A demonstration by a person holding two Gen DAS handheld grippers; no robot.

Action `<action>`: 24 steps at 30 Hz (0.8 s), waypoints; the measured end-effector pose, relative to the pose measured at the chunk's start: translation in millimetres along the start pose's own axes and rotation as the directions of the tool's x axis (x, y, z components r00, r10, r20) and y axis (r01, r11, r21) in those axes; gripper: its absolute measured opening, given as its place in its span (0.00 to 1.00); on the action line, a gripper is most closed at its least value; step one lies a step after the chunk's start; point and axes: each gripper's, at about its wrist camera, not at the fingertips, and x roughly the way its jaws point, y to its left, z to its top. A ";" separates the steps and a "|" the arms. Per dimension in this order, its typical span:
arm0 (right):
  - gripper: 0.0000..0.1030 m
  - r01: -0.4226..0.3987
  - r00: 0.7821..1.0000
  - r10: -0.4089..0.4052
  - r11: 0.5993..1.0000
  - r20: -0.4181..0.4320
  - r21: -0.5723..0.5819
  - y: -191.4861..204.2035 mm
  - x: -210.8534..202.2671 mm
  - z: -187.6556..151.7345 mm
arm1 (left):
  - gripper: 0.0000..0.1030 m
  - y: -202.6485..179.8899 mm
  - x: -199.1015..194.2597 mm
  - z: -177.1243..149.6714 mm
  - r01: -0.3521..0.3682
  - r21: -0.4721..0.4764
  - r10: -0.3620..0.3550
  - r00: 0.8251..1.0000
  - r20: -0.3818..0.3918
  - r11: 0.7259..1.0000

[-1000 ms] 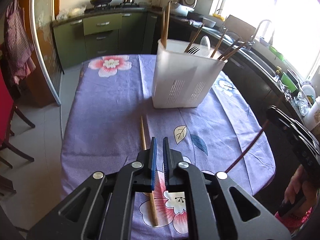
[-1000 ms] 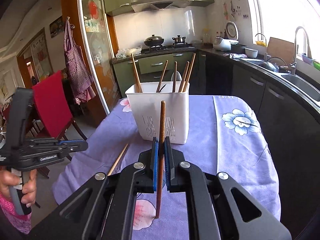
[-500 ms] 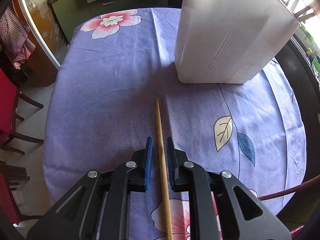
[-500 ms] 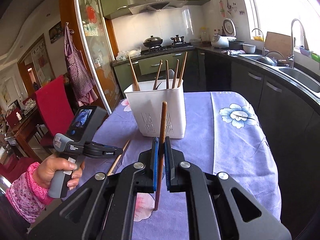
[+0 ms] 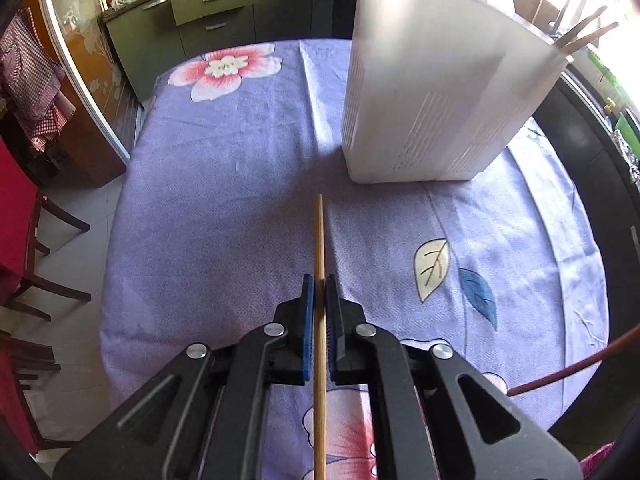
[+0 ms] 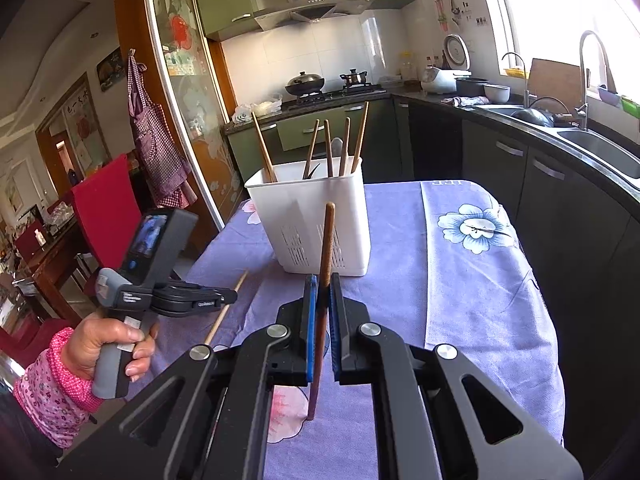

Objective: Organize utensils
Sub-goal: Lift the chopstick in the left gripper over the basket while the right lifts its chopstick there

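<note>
L gripper (image 5: 319, 284) was lowered twd the cloth & its jaws were closed on the light chopstick (image 5: 319, 236), prev. lying free.

A white slotted utensil holder (image 6: 320, 220) stood upright, with several wooden chopsticks (image 6: 345, 146) leaning inside it. Near its base a pale bamboo chopstick (image 5: 319, 240) pointed toward it. A dark brown chopstick (image 6: 325, 256) stood tilted before it.

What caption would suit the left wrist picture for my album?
Left gripper shut on a pale chopstick lying on the purple tablecloth, short of the white holder.
</note>
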 end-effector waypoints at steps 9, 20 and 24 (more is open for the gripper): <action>0.07 0.000 1.000 0.000 1.000 0.000 -0.010 4.0 -2.9 -4.1 | 0.05 -0.6 -122.9 -42.1 0.043 0.048 -0.054 0.959 0.277 0.998; 0.07 0.008 1.000 -0.008 1.000 0.003 -0.025 11.1 -8.2 -8.2 | 0.05 -5.1 -169.0 -83.9 0.018 0.091 -0.052 0.921 0.385 0.996; 0.07 0.009 1.000 -0.009 1.000 0.004 -0.024 10.2 -8.6 -8.7 | 0.05 -4.1 -171.1 -85.7 0.025 0.087 -0.057 0.921 0.385 0.996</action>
